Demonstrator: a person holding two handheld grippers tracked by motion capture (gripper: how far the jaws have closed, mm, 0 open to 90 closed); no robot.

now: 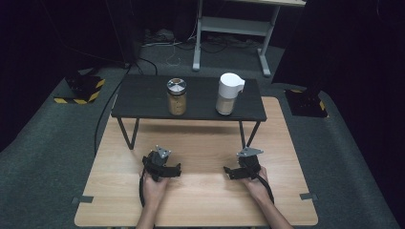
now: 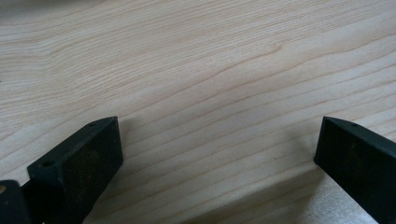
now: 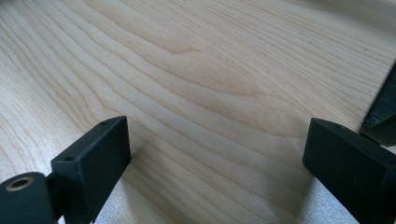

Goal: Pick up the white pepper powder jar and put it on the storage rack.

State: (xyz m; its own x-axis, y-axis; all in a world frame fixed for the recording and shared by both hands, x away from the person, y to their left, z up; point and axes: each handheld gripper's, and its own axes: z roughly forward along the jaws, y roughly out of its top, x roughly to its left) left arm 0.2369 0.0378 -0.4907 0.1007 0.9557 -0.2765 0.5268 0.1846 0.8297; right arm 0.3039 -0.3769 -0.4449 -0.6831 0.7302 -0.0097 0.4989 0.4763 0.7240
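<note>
Pale wood grain runs under both grippers: the table (image 1: 200, 191) carries the left gripper (image 1: 161, 168) and the right gripper (image 1: 244, 168), each held low over the boards near the person's edge and well apart from one another. In the high view each hand wraps the rear of its tool, but how the jaws stand is too small to read there. The left gripper view settles it for that side: its two black jaws stand wide apart with bare wood between them and nothing in their hold. The right gripper view shows the same, wide jaws and nothing gripped, plus a dark corner of something at its right edge that cannot be identified.

What the two gripper views leave out, the high view supplies. Beyond both grippers, farther from the person, a low black shelf (image 1: 143, 98) stands on thin legs on the table. On it, ahead of the left gripper, sits a glass jar (image 1: 176, 97) with a shiny metal lid and tan contents. Ahead of the right gripper stands a white container (image 1: 228, 93) with a white lid, beside the jar but apart from it. Neither gripper touches either vessel.
</note>
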